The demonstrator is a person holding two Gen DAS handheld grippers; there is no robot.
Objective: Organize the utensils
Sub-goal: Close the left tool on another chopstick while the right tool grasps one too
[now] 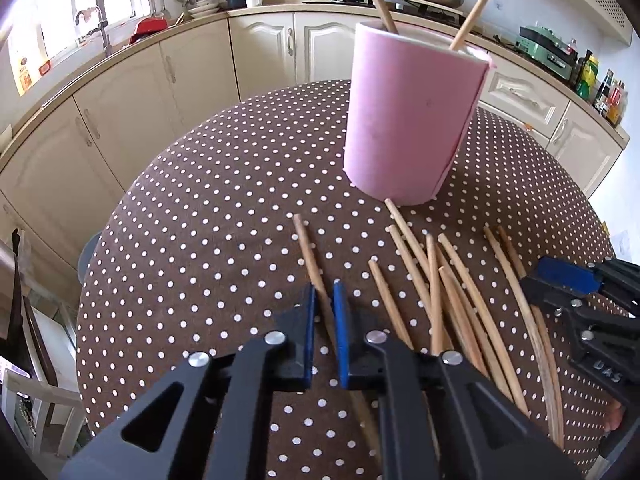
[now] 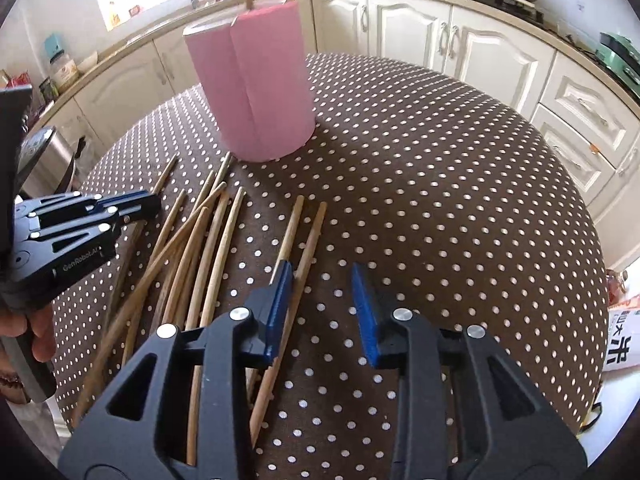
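Beyond the left tongs (image 1: pixel 324 300), clamped on one chopstick (image 1: pixel 310 252), and the part-open, empty right tongs (image 2: pixel 322 280), two sticks are seen potted in the pink holder (image 1: pixel 412 120), with a dozen-odd left.

Bright daylight comes in through the window (image 1: pixel 60 20), which looks washed out and white. The table (image 1: pixel 200 220) is well lit, and the pink cup (image 1: pixel 412 120) drops a soft shadow beside it. Straight lines bend near the edges, and the corners go dark. Both pictures look sharp, with little blur.
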